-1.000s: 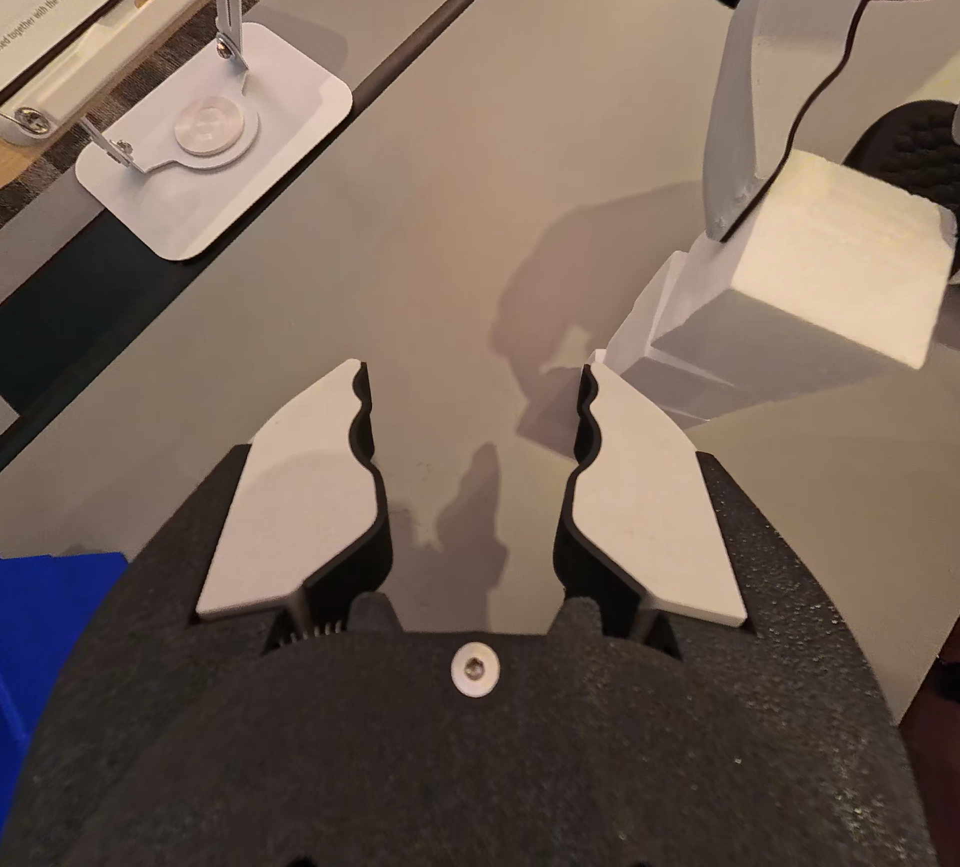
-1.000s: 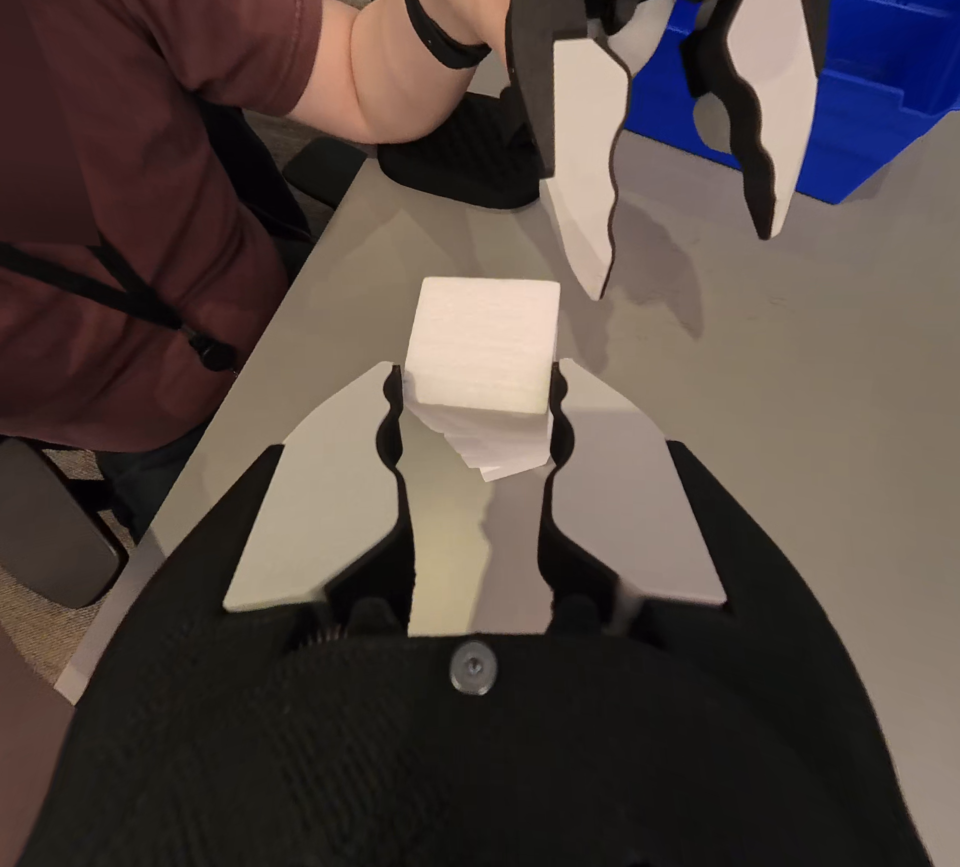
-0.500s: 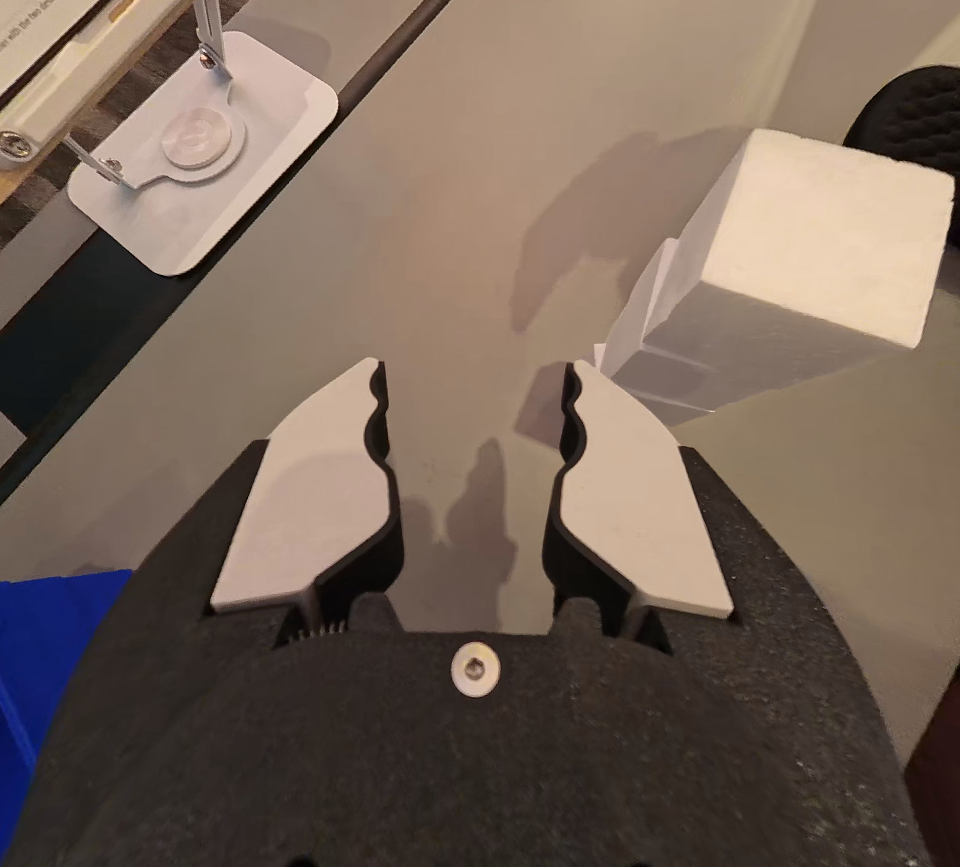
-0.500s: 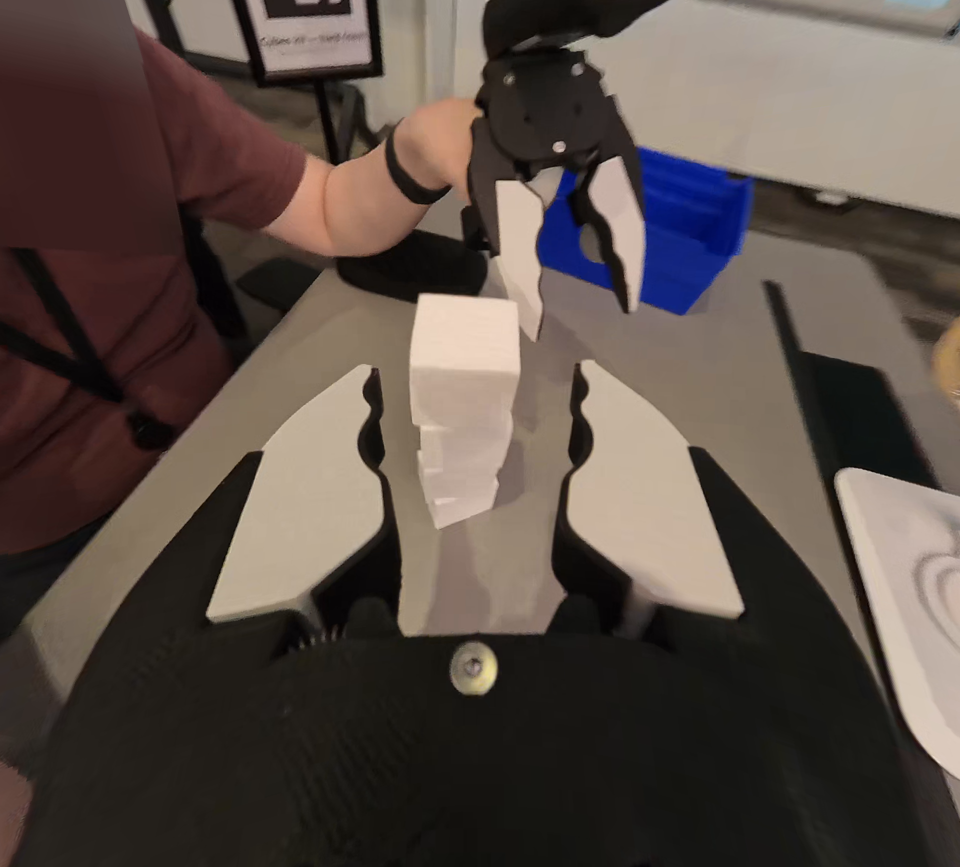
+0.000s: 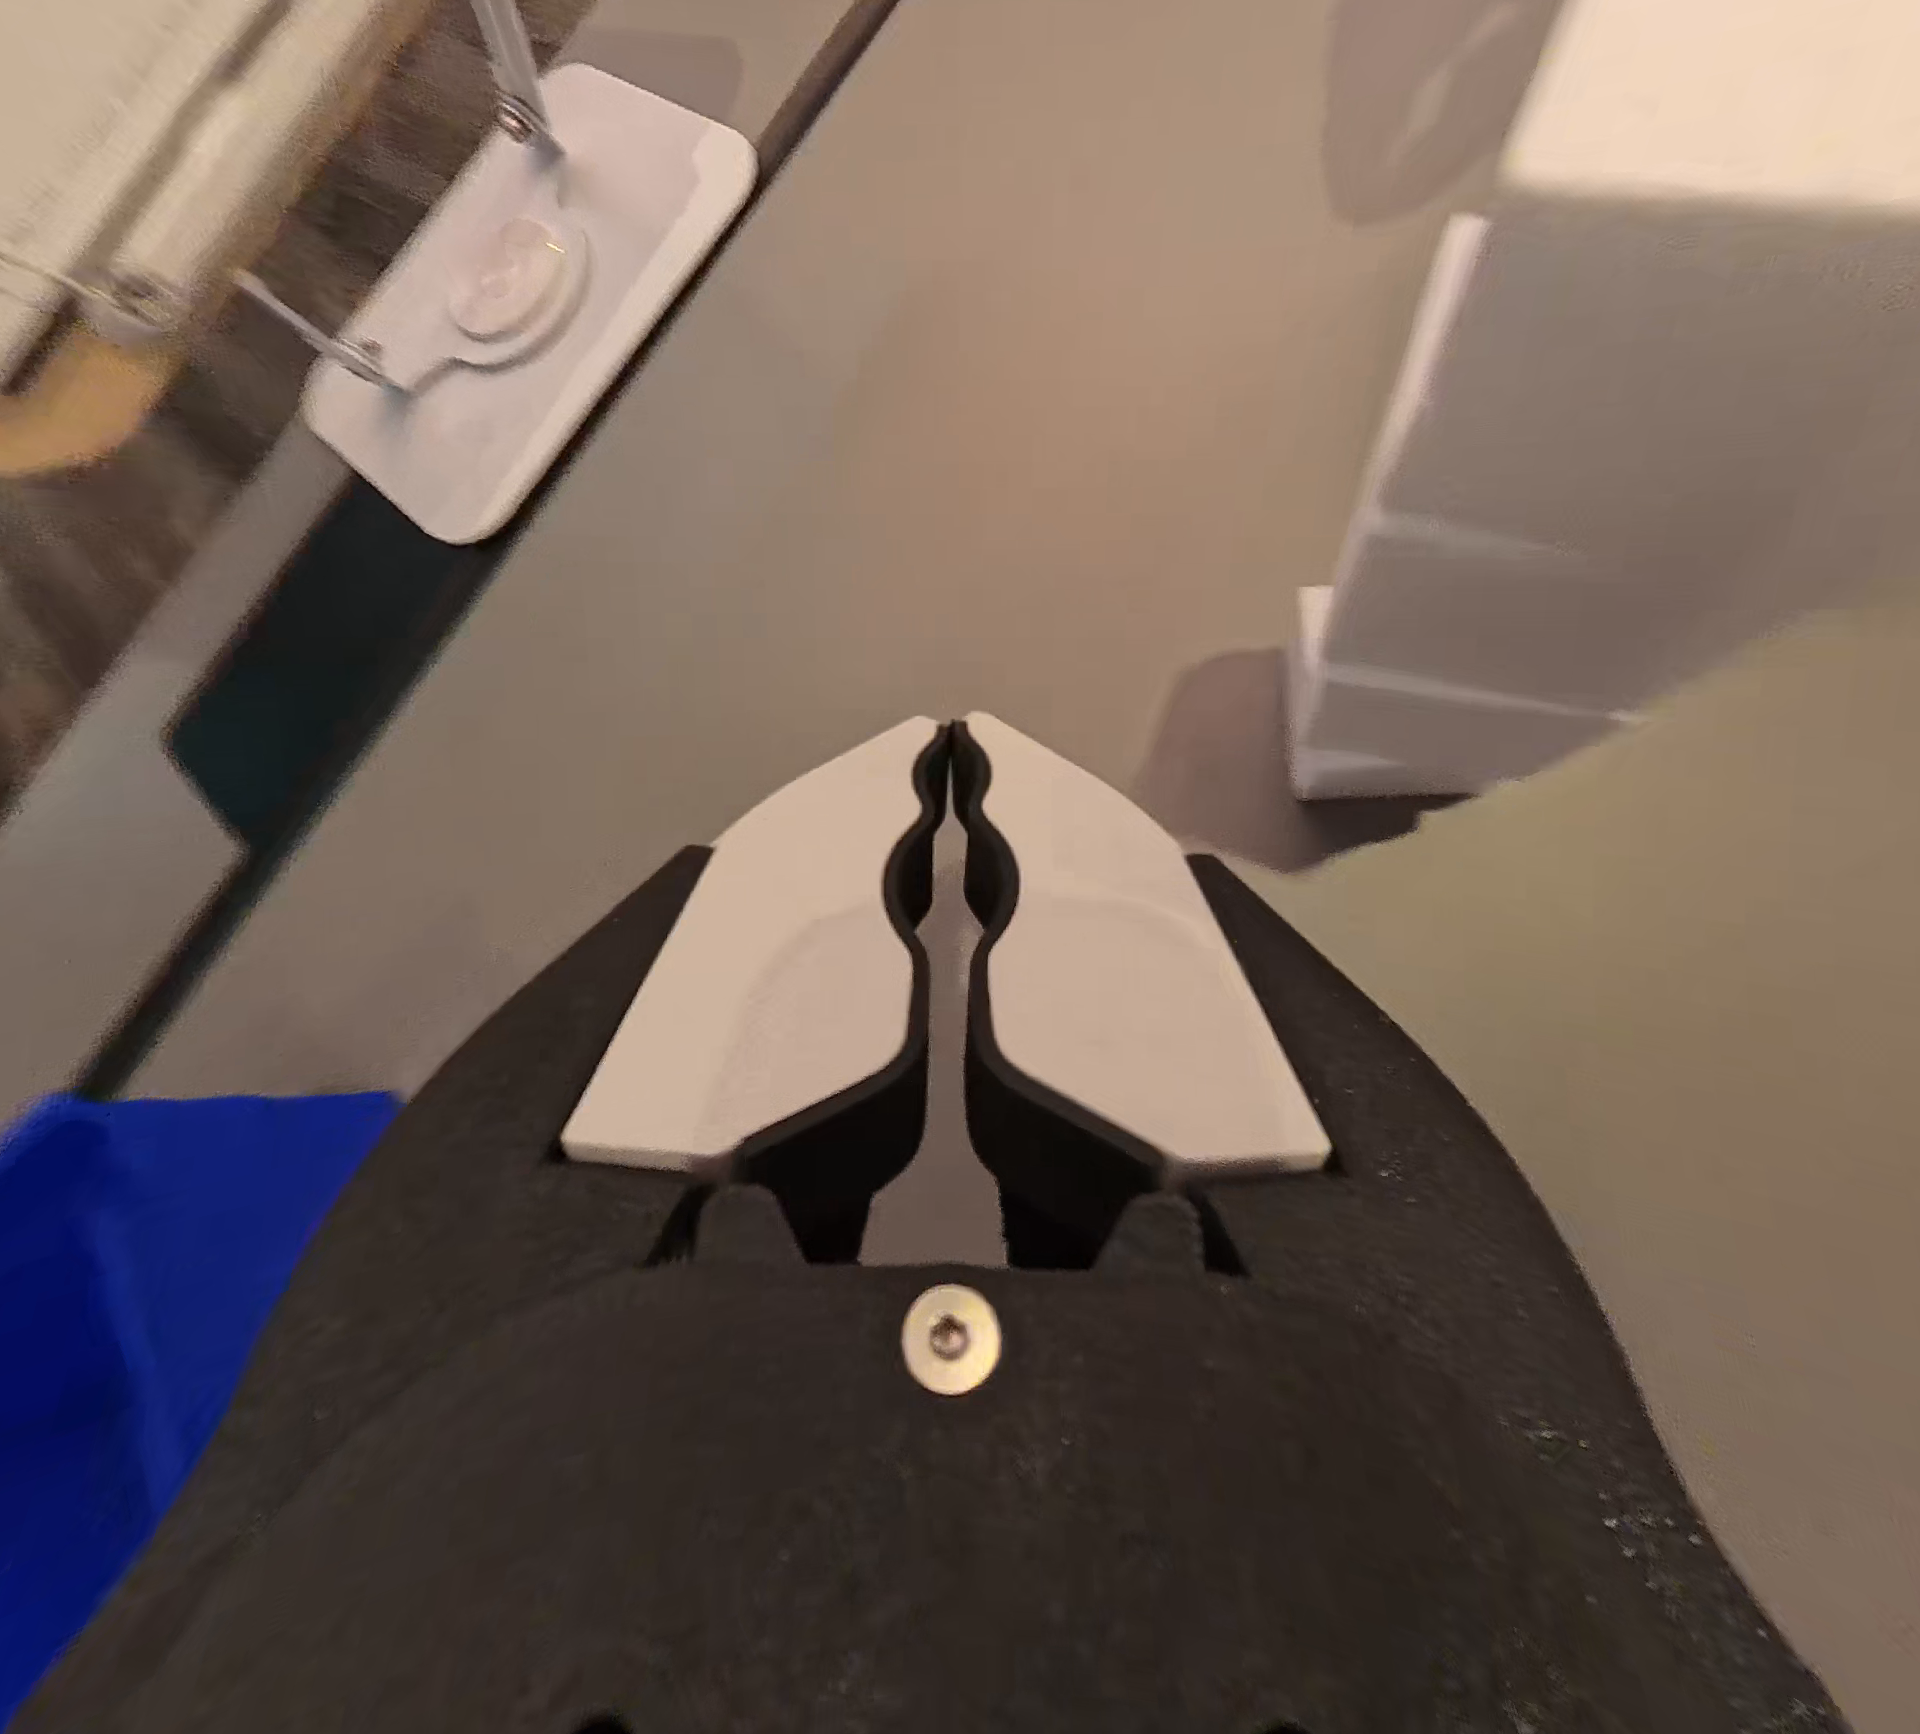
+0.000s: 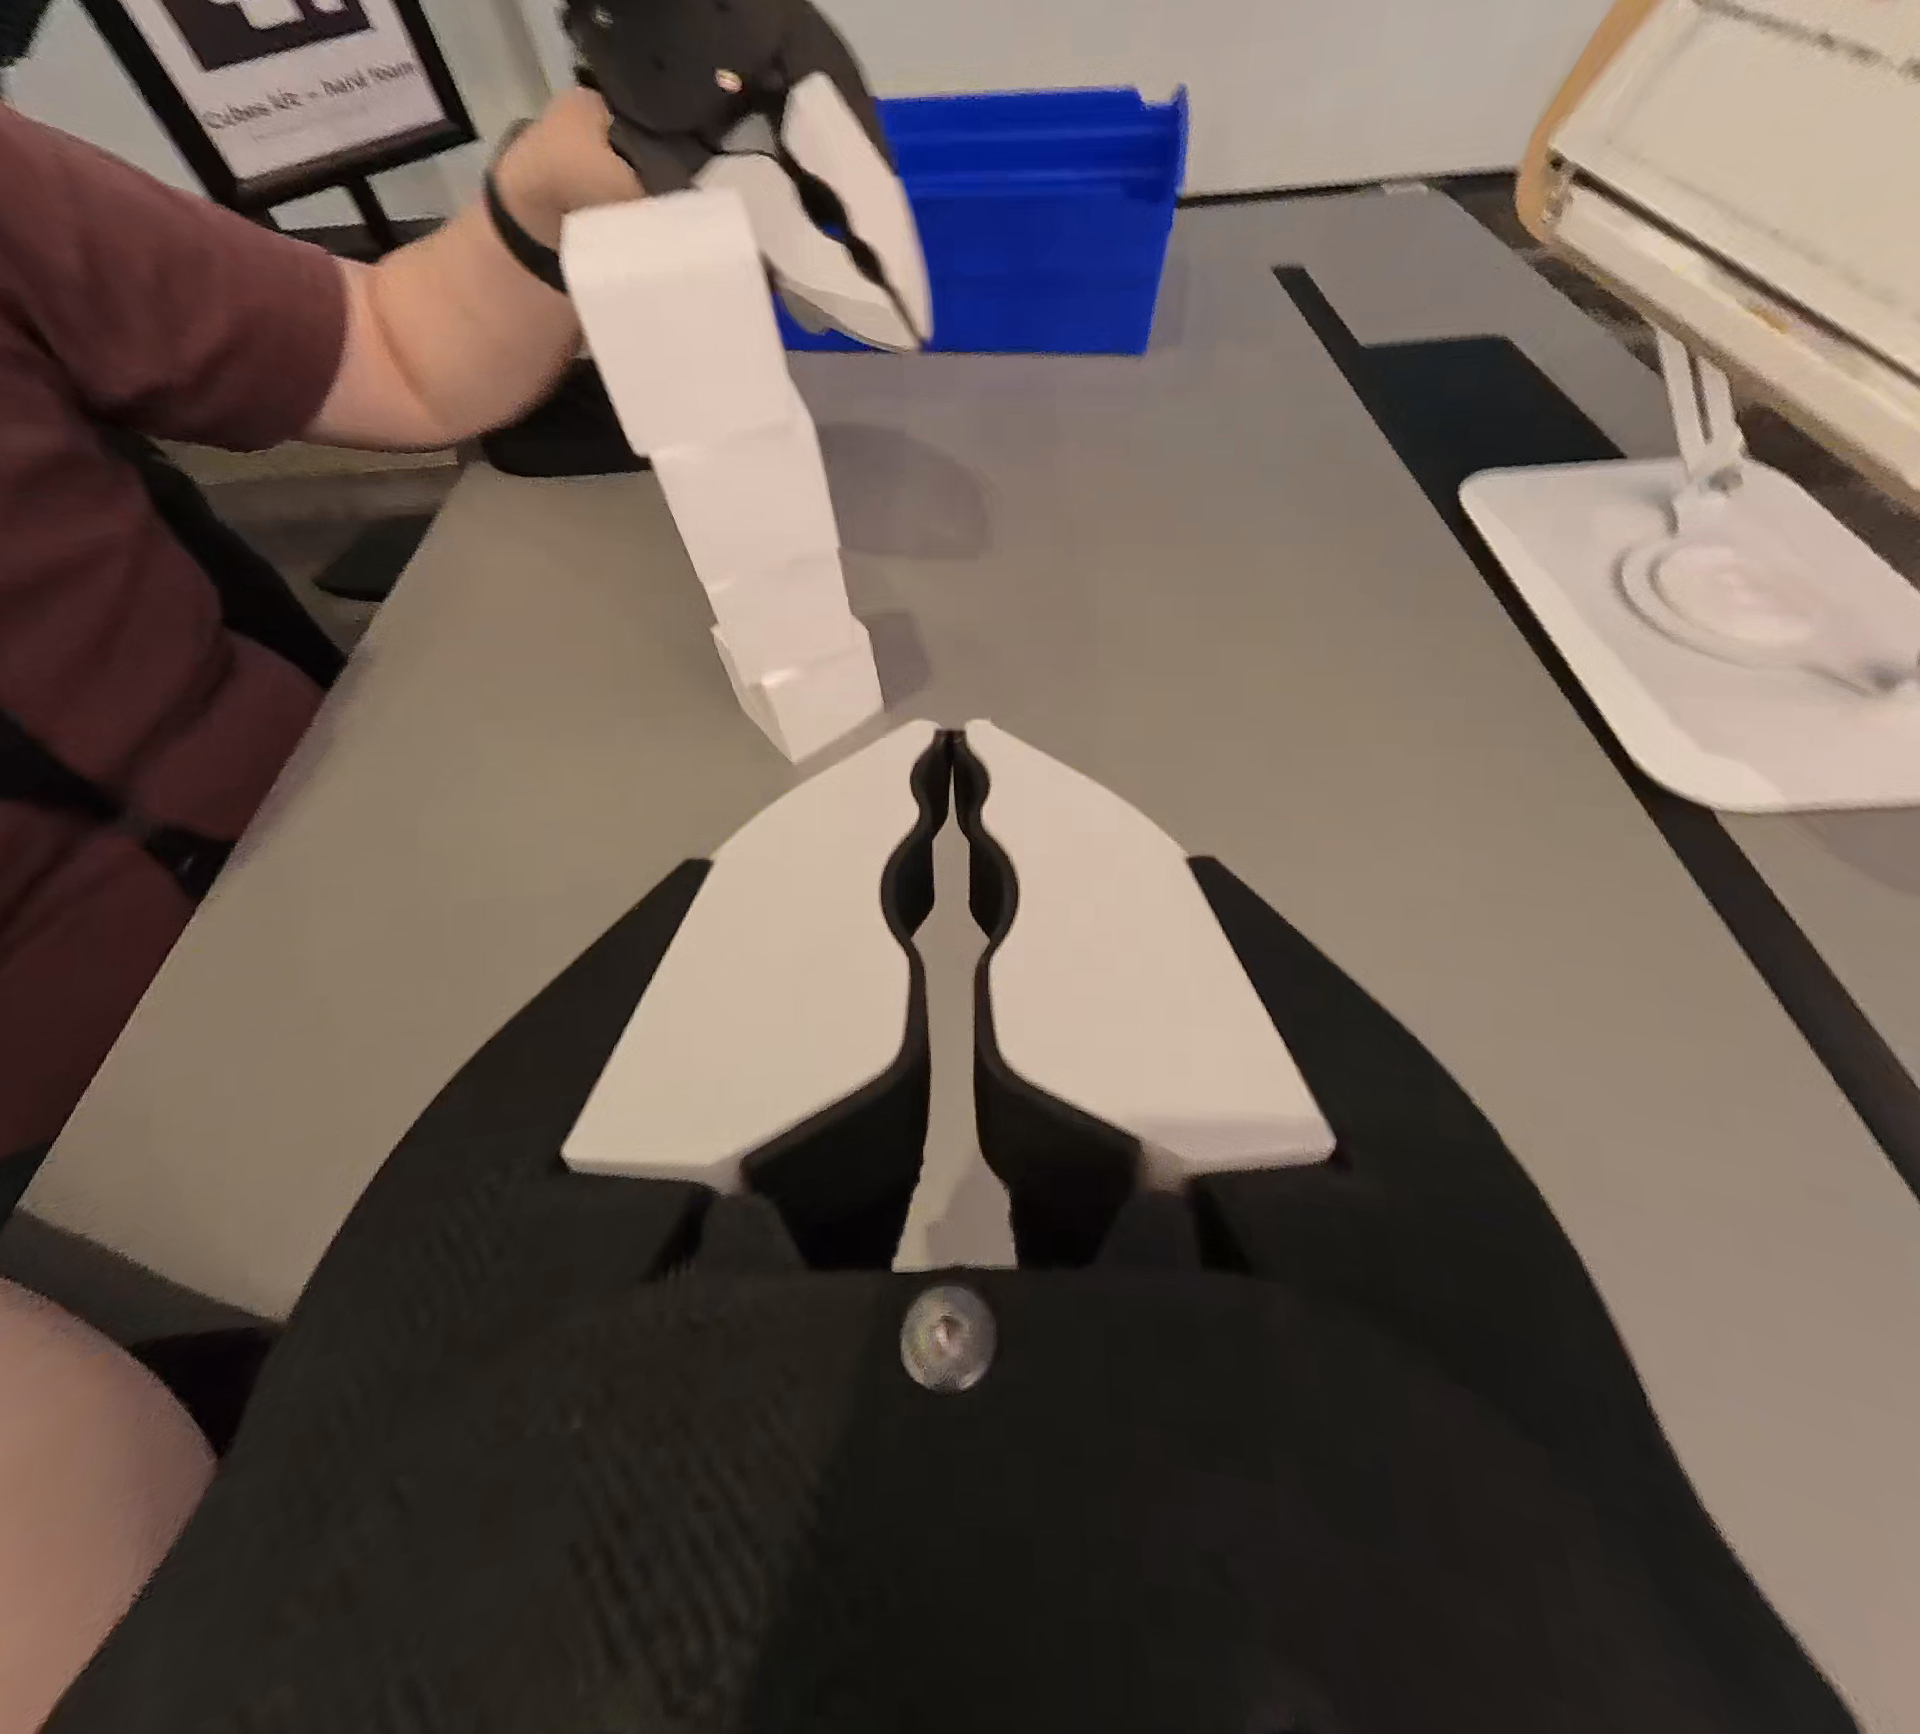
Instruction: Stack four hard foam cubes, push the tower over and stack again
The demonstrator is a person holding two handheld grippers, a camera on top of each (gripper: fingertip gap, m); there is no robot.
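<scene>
Four white foam cubes (image 6: 727, 479) stand as a crooked tower on the grey table (image 6: 1195, 645), each cube offset from the next. The left gripper (image 6: 914, 323), fingertips pressed together and empty, is beside the top cube; contact cannot be confirmed. The right gripper (image 6: 951, 734) is likewise clenched on nothing, near the bottom cube. A blue bin (image 6: 1039, 230) sits behind the tower.

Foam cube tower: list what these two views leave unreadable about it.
- Left wrist view: the foam cube tower is cut off by the right and top edges and smeared by motion blur.
- Right wrist view: the left gripper sits right beside the top cube; contact cannot be told.
- Right wrist view: the right gripper hides the table just past the tower's base.
</scene>
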